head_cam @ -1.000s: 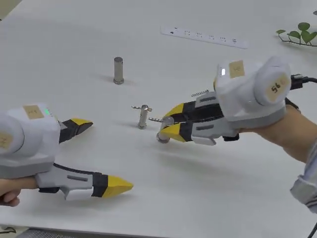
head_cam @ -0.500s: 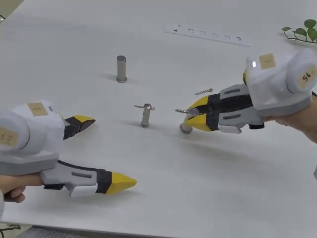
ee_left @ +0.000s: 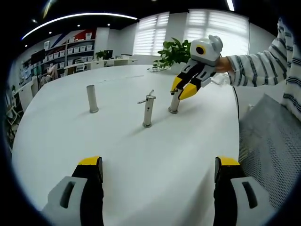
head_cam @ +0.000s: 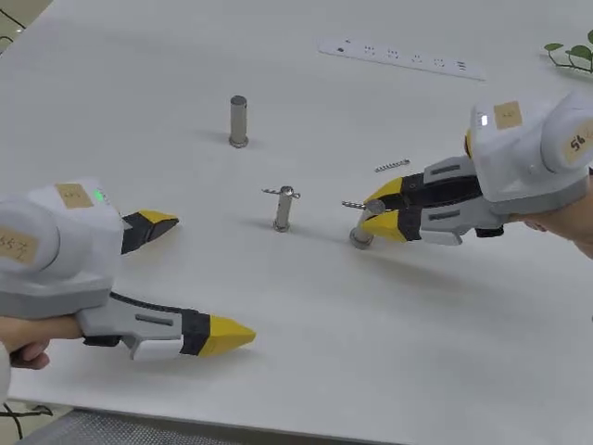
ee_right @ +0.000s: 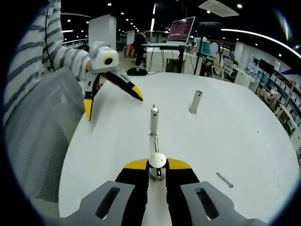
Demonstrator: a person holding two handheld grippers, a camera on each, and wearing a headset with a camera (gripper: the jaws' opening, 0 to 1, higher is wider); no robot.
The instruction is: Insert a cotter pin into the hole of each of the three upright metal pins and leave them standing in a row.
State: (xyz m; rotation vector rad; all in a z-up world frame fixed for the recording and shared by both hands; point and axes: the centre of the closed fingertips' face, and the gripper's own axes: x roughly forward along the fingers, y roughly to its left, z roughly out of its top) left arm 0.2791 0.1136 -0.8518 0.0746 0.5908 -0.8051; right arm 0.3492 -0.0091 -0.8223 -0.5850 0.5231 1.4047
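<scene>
The right tongs (head_cam: 372, 215) pinch the near metal pin (head_cam: 360, 238), upright on the counter (head_cam: 306, 371), a cotter pin (head_cam: 353, 205) through it. The middle pin (head_cam: 283, 211) stands at its 9 o'clock, the bare pin (head_cam: 238, 120) at 10. The left tongs (head_cam: 211, 276) hang spread, holding nothing.

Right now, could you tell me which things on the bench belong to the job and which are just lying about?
Job: far pin, middle pin, near pin, loose cotter pin.
Lying about: power strip, plant.
</scene>
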